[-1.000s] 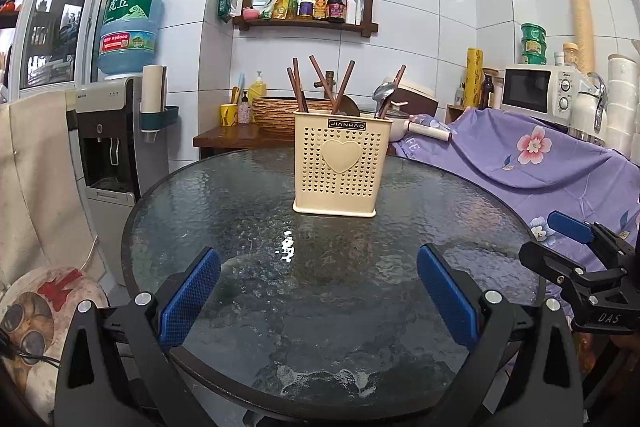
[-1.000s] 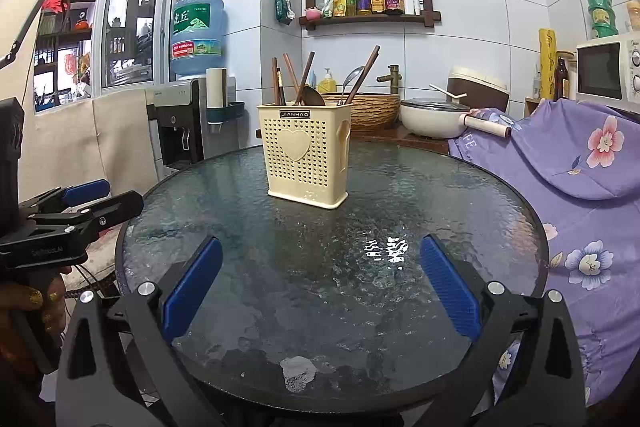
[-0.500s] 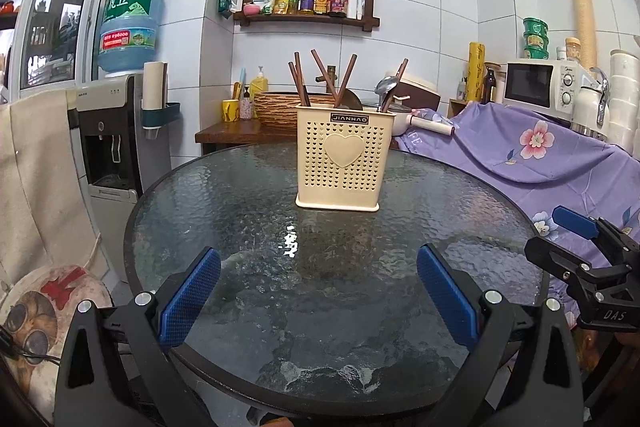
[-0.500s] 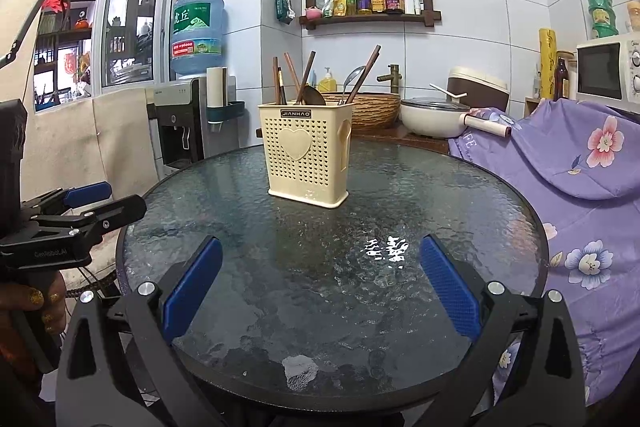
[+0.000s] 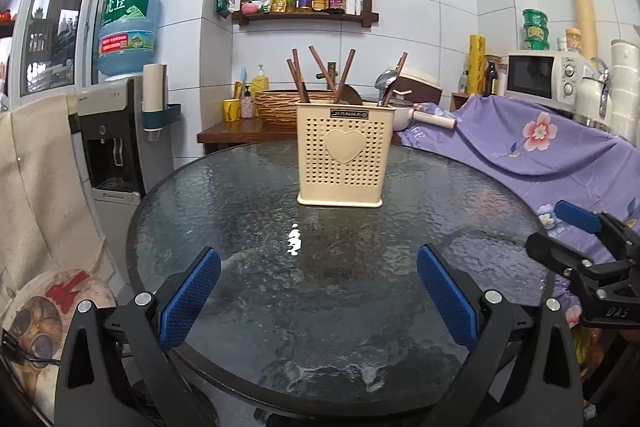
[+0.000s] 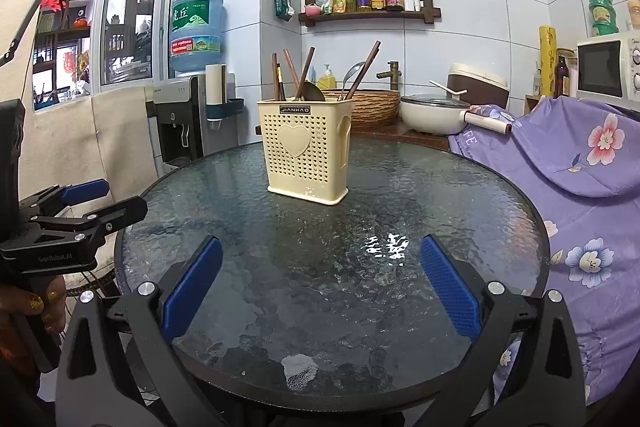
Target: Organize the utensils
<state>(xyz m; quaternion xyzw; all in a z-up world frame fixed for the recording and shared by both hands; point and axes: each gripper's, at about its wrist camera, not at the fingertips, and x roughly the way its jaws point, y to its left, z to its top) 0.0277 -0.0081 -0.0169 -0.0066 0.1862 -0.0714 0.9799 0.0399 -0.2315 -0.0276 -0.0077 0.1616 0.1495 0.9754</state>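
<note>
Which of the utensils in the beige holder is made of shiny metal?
The silver spoon at the right end of the utensil holder. Its bowl gleams, while the chopsticks beside it are dark brown sticks.

"JIANHAO" on utensil holder (image 6: 306, 151)

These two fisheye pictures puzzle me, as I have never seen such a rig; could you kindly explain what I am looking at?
A person holds a two-finger gripper in each hand, each with a camera looking along its blue-padded fingers. One picture comes from the left gripper, the other from the right gripper; each also shows the other at its edge. Both are open and hold nothing. On the round glass table stands one cream utensil holder, with brown chopsticks and a metal spoon sticking out of it.
</note>
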